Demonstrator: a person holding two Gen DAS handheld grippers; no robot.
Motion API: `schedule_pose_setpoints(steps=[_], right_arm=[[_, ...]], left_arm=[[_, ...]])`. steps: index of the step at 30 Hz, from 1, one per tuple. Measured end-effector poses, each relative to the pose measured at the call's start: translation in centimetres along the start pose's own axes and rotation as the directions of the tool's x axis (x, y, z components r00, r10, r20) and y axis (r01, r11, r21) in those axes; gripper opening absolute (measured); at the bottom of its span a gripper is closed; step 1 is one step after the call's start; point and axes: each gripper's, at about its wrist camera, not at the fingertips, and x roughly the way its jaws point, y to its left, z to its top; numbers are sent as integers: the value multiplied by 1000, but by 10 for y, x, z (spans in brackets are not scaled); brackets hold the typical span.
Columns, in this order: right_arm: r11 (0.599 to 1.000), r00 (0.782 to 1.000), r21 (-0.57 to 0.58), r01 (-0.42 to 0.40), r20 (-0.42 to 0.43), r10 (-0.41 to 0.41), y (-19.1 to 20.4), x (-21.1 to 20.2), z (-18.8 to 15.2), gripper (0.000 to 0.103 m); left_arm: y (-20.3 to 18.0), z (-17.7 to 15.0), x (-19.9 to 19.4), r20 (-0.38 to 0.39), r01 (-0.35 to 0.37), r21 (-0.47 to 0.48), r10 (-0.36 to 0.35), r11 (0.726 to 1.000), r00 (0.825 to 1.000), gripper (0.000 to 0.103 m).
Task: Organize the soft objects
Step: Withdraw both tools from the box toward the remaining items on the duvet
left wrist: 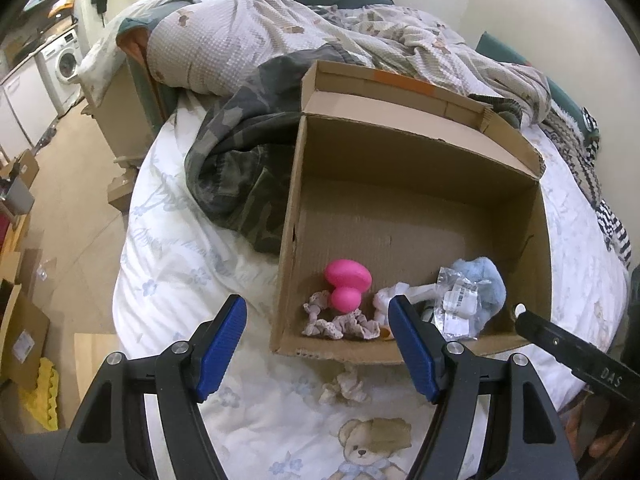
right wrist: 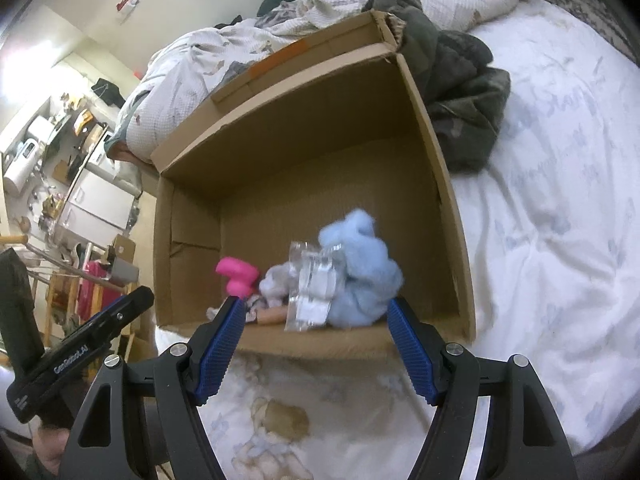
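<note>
An open cardboard box (left wrist: 400,168) stands on the bed; it also shows in the right wrist view (right wrist: 304,128). Along its near wall lie a pink toy (left wrist: 347,280), a floral scrunchie (left wrist: 340,322), a clear plastic packet (left wrist: 456,304) and a light blue fluffy item (left wrist: 486,284). The right wrist view shows the same pink toy (right wrist: 238,278), packet (right wrist: 312,292) and blue item (right wrist: 360,276). A small scrunchie (left wrist: 346,388) lies on the sheet just outside the box. My left gripper (left wrist: 318,344) is open and empty before the box. My right gripper (right wrist: 316,342) is open and empty at the box's near rim.
A camouflage garment (left wrist: 240,168) lies left of the box and a rumpled quilt (left wrist: 280,24) behind it. The bed sheet (left wrist: 192,280) has a teddy bear print. Cardboard boxes (left wrist: 24,320) stand on the floor at left. A washing machine (left wrist: 64,60) is far left.
</note>
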Motion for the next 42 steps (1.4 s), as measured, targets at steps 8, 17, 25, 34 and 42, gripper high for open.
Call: schedule_pose_setpoints(steps=[8,17,25,34,42], right_arm=[[1000,1000,-13,-17,-17,17,5,-8,-17,78],[1000,996,10,-29,-80,30,3,0,-29,78],[997,965,35,-65,-252,72,8,41,-42,78],[995,896,-89,-35,-444,-8,33,101,-73,63],[948,885,-316,-29,-449,-122,66,118,-91,21]], left_arm=[[2,-16,-2,-29,-5,-13,4,1000,1000,71],[24,-37,7,-104,-55,-77,47,995,993,71],[53,-43,21,-164,-105,-158,78,982,983,71],[55,-45,26,-189,-92,-174,59,980,980,71],[58,-46,28,-182,-107,-145,80,984,980,71]])
